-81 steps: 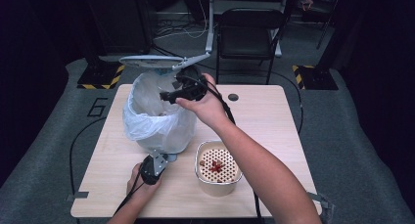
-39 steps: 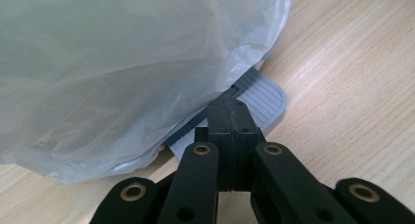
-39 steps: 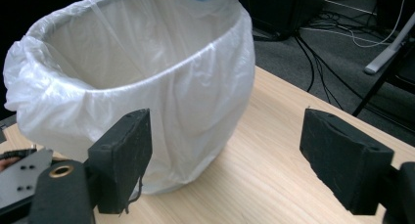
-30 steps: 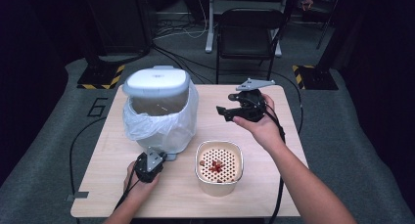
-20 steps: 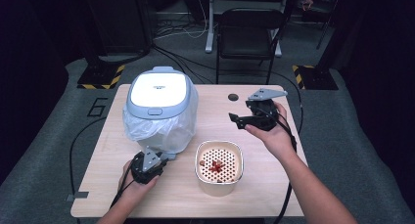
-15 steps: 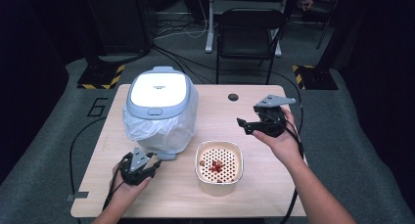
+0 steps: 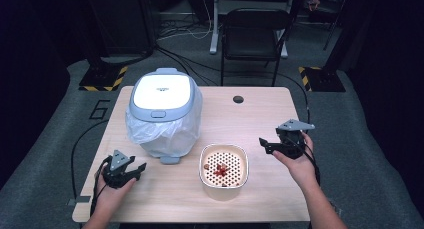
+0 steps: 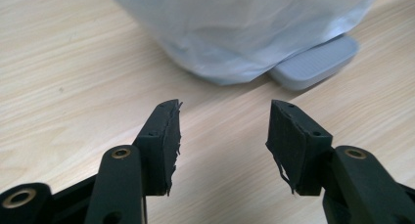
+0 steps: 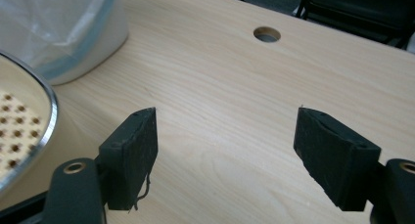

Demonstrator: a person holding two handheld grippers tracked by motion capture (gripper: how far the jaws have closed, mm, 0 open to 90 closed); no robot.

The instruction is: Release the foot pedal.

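The left gripper (image 7: 136, 170) sits low at the near left corner of the table (image 7: 260, 114), its jaws partly apart with nothing between them; they have just been opening. In the left gripper view the two black pads (image 8: 164, 141) frame bare wood, and straight ahead of them, near but not touching, lies the grey foot pedal (image 8: 313, 60) of the pedal bin (image 7: 162, 111), poking out from under the hanging plastic liner (image 8: 244, 28). From this gripper the bin stands ahead and a little to its right, lid shut and flat on top.

Further right, just beside the bin's pedal, stands the cream strainer bowl (image 7: 223, 170), with a few reddish scraps (image 7: 220, 170) lying on its perforated insert. It sits between the two hands, to the right of the left gripper and to the left of the right one.

The right gripper (image 7: 265, 145) hovers off the bowl's far right side, jaws wide and empty, pointing leftward across the table. In the right gripper view the bowl's metal rim (image 9: 46, 116) shows at the left edge, just beyond the left pad (image 9: 134, 153), so the bowl lies ahead and slightly to that gripper's left.

My reading: the right gripper is clearly the nearer to the bowl, while the left is the nearer to the pedal. If the bowl is to be emptied, the right would take its rim and the left would press the pedal
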